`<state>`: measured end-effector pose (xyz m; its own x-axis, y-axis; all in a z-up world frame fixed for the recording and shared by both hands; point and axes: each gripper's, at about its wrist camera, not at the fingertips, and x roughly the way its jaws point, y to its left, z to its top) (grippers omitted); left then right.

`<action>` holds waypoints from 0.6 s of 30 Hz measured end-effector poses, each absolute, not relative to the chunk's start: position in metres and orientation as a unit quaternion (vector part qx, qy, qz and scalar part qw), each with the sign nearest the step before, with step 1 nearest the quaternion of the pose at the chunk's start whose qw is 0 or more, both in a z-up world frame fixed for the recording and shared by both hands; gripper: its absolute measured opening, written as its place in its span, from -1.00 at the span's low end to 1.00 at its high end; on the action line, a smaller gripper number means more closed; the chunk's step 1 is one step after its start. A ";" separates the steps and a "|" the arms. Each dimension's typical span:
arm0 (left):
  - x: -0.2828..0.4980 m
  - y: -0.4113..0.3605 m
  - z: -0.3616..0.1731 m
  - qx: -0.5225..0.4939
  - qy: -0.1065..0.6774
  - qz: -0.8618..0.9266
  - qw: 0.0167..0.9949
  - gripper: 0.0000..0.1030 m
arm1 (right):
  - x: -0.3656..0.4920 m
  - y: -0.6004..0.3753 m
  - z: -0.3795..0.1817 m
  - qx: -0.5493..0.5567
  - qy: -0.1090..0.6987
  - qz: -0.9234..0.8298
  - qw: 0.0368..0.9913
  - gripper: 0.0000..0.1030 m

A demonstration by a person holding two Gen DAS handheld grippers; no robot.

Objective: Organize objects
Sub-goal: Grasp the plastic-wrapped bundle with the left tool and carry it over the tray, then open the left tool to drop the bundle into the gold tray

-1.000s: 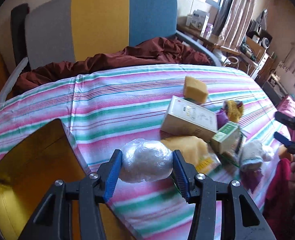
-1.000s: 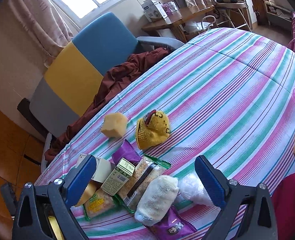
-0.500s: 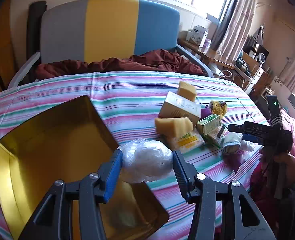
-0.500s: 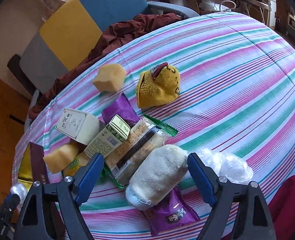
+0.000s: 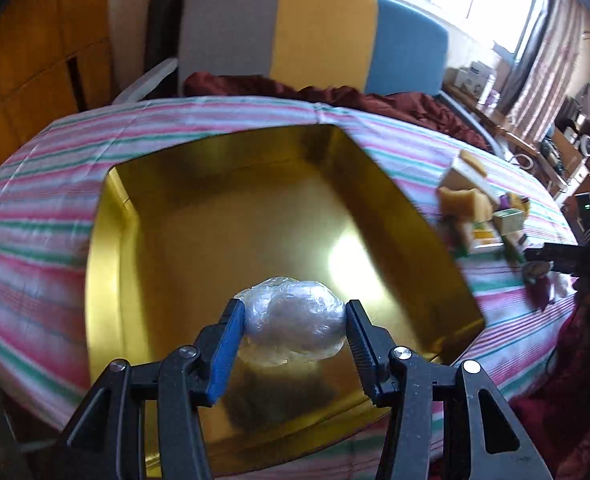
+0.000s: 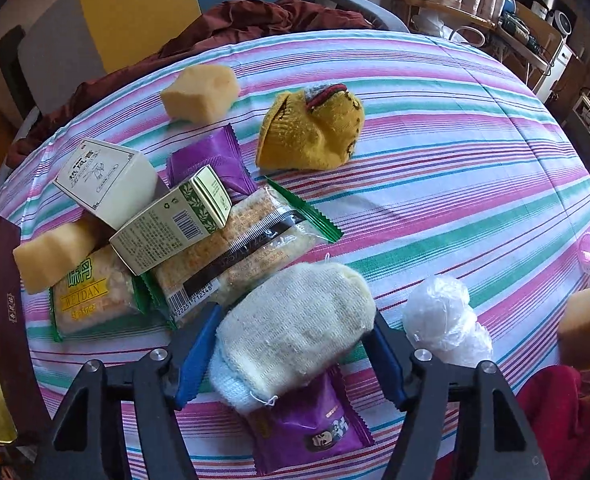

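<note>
One plastic-wrapped ball [image 5: 293, 322], clamped in the left gripper [image 5: 293, 336], hangs over the gold tray [image 5: 111, 216]; the right gripper [image 6: 295, 356] pinches a cream sock [image 6: 295, 328].

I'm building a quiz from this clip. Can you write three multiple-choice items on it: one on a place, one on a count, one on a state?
1. Where is the clear plastic-wrapped white bundle that the left gripper holds?
A. over the gold metal tray
B. on the chair
C. beside the yellow knitted hat

2. How many purple snack packets lie on the striped tablecloth?
A. none
B. two
C. five

3. The right gripper is:
A. gripping a box
B. around the cream knitted sock
C. out of view

Answers: 1 A, gold floor behind the bundle; 2 B, one by the boxes, one under the sock; 3 B, a finger on each side.
</note>
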<state>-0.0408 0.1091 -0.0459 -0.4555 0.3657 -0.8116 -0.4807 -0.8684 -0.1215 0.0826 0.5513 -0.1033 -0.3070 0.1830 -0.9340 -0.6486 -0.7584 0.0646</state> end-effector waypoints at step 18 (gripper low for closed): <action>-0.035 0.060 -0.080 -0.461 0.077 0.865 0.182 0.08 | 0.075 0.549 -0.086 -0.497 0.182 0.797 0.290 0.34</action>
<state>-0.0353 0.0605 -0.0796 -0.5095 0.2444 -0.8250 -0.3856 -0.9220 -0.0351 0.0750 0.5487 -0.0857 -0.3375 0.2811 -0.8984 -0.6430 -0.7659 0.0019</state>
